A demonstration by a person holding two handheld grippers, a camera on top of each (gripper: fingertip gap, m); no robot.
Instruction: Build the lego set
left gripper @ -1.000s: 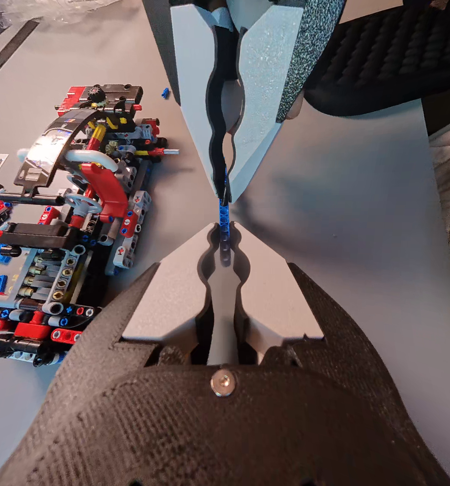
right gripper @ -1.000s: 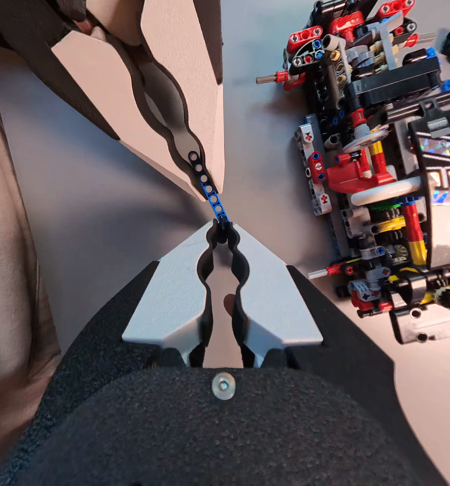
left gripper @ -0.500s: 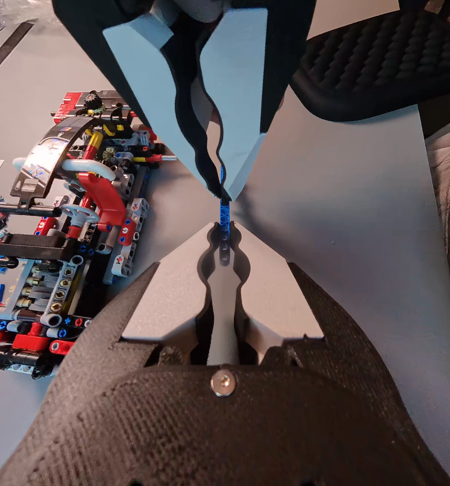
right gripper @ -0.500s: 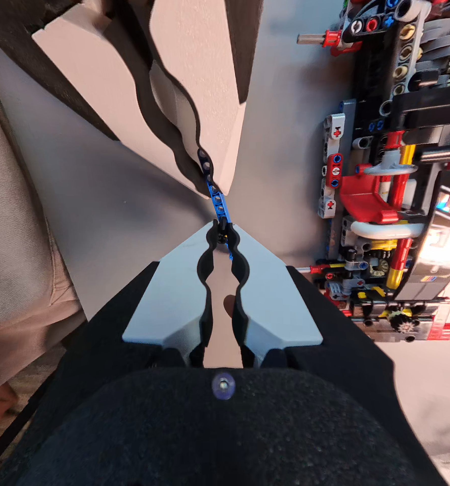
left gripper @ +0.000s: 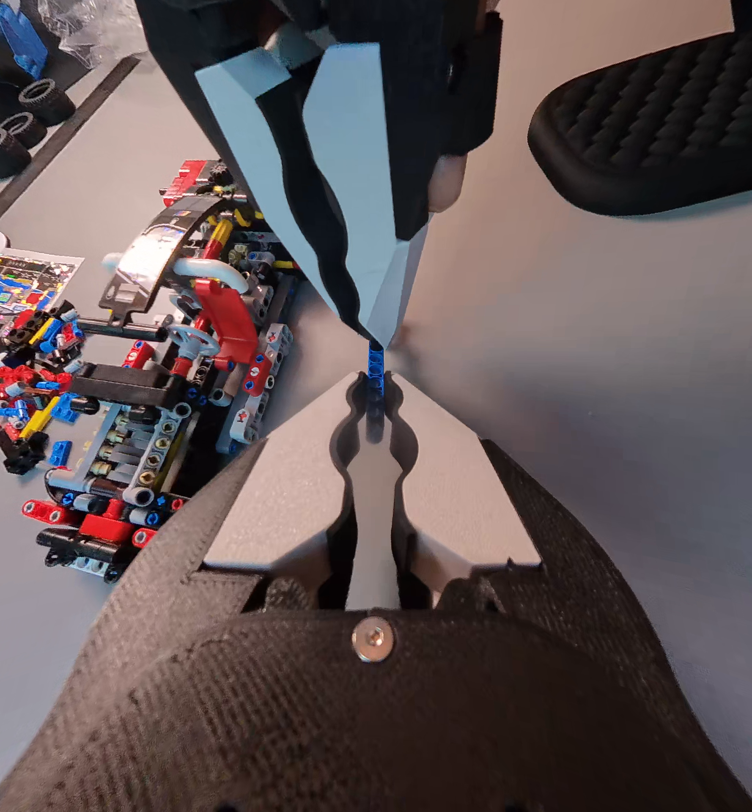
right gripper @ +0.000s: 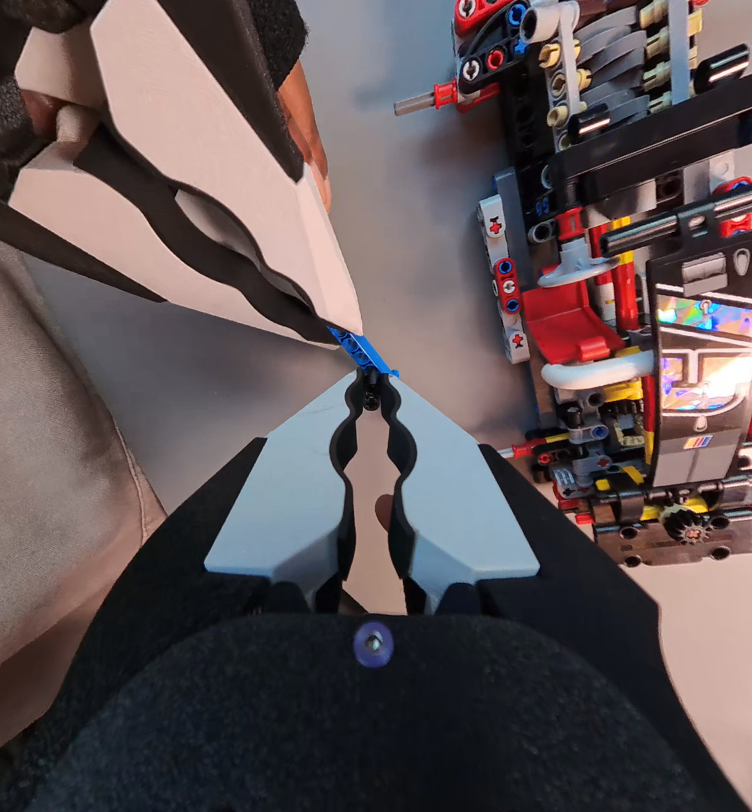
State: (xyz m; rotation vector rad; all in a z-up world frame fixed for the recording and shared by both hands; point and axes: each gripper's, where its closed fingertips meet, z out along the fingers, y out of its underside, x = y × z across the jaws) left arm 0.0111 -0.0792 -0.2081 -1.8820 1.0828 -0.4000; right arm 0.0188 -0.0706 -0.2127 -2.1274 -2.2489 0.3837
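Note:
My left gripper [left gripper: 375, 381] is shut on one end of a thin blue holed beam [left gripper: 376, 363] and holds it above the grey table. My right gripper [right gripper: 371, 381] meets it tip to tip and is shut on a small black pin [right gripper: 370, 395] at the beam's other end [right gripper: 359, 349]. In the left wrist view the right gripper [left gripper: 376, 345] comes down from above. In the right wrist view the left gripper [right gripper: 343, 336] comes in from the upper left. The half-built lego car [left gripper: 181, 395] lies on the table beside them and also shows in the right wrist view [right gripper: 629, 307].
A pile of loose lego parts [left gripper: 18, 395] and a sticker sheet [left gripper: 9, 281] lie left of the car. Black tyres [left gripper: 5, 132] stand at the far left. A black chair armrest [left gripper: 655, 123] is at the table's far right edge. Beige cloth [right gripper: 36, 439] borders the table. Less than 4 cm separates the two grippers' tips.
Both grippers stay shut on the beam and pin. They have tilted and shifted together, so the right gripper now leans in more steeply and the car sits lower and nearer in both views.

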